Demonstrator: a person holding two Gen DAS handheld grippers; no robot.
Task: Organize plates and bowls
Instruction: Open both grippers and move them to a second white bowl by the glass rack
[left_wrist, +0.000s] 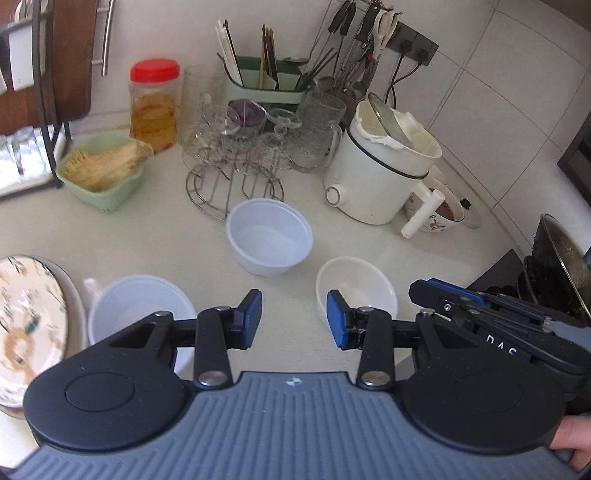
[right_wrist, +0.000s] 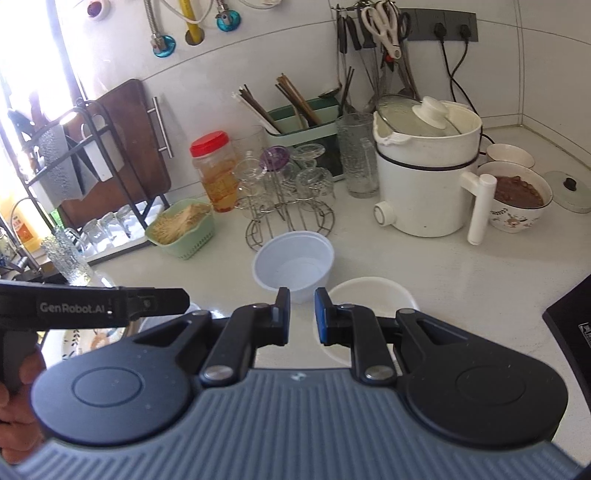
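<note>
Left gripper half open, empty.
We've got the right gripper narrow (empty too), above bowls on the counter.

Three empty white bowls stand upright on the counter beside stacked patterned plates

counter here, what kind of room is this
Almost certainly a home kitchen. The white countertop carries an electric cooking pot, a caddy of chopsticks and loose plastic bowls, with utensils and scissors hung on the tiled wall.
</note>
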